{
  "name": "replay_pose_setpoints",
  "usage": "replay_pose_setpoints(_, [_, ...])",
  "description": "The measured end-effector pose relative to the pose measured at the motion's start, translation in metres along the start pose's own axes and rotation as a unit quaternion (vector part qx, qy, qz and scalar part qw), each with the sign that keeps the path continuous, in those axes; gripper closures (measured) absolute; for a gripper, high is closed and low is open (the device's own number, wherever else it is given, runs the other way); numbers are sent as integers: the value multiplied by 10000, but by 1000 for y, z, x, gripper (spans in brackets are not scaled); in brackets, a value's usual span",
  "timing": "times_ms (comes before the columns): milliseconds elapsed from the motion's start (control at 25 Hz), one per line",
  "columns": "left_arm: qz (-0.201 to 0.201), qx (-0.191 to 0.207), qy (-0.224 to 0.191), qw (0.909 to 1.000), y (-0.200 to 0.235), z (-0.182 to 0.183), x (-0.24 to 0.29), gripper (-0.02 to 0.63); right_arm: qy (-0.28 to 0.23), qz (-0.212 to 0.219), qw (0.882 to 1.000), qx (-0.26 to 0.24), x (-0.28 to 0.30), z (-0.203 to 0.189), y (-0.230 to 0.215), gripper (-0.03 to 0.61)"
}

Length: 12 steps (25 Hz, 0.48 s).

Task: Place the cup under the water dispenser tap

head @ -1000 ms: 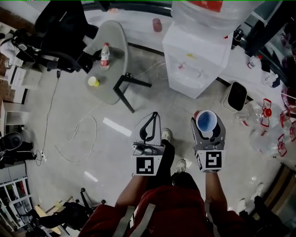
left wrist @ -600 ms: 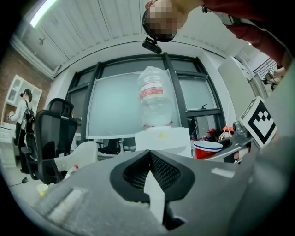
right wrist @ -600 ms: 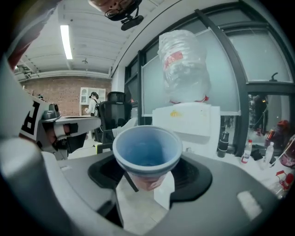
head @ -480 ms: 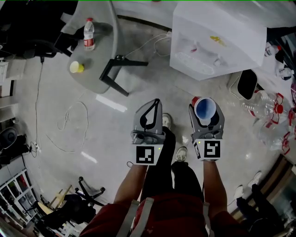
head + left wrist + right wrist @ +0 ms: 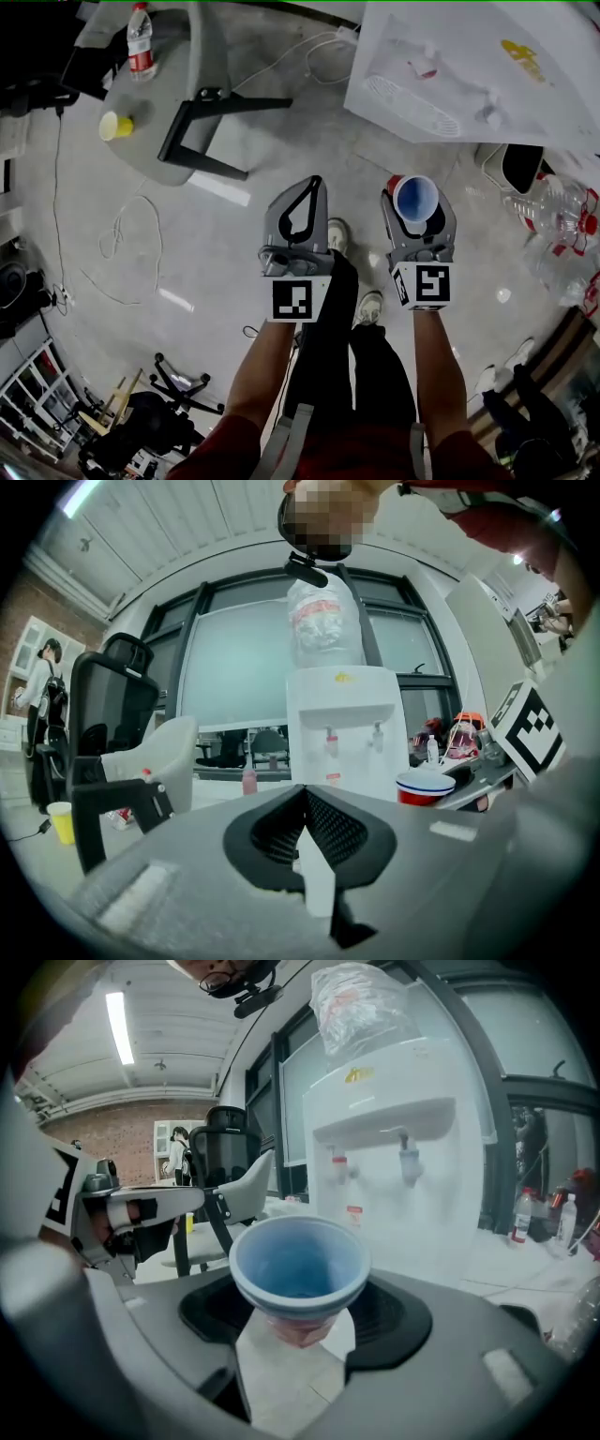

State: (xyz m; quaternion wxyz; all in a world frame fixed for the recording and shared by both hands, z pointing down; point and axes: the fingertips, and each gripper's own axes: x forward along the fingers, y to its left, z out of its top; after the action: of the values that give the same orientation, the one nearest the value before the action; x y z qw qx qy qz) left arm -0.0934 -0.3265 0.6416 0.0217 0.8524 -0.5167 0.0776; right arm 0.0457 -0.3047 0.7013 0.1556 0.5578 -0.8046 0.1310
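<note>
A red cup (image 5: 415, 201) with a blue inside stands upright between the jaws of my right gripper (image 5: 417, 191), which is shut on it below the rim. In the right gripper view the cup (image 5: 298, 1274) fills the middle, and the white water dispenser (image 5: 403, 1176) stands ahead with its red tap (image 5: 338, 1163) and second tap (image 5: 409, 1162). The dispenser (image 5: 469, 66) lies at the top right of the head view, apart from the cup. My left gripper (image 5: 314, 184) is shut and empty beside it, its jaws meeting at the tip (image 5: 302, 791).
A grey table (image 5: 202, 56) at top left carries a bottle (image 5: 139, 42) and a yellow cup (image 5: 115, 125). A black bin (image 5: 523, 167) and empty water jugs (image 5: 562, 216) lie right of the dispenser. A cable (image 5: 122, 244) trails over the floor.
Both grippers have sunk toward the floor, staying side by side. The dispenser and table now look larger and sit higher in the head view. The cup stays held.
</note>
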Motion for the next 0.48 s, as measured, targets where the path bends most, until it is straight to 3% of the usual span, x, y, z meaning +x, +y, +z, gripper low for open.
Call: replay_pose_setpoints(480, [-95,-88,55,9999,-9,-77,24,614,125,-93,9998,82,48,-66,-7,288])
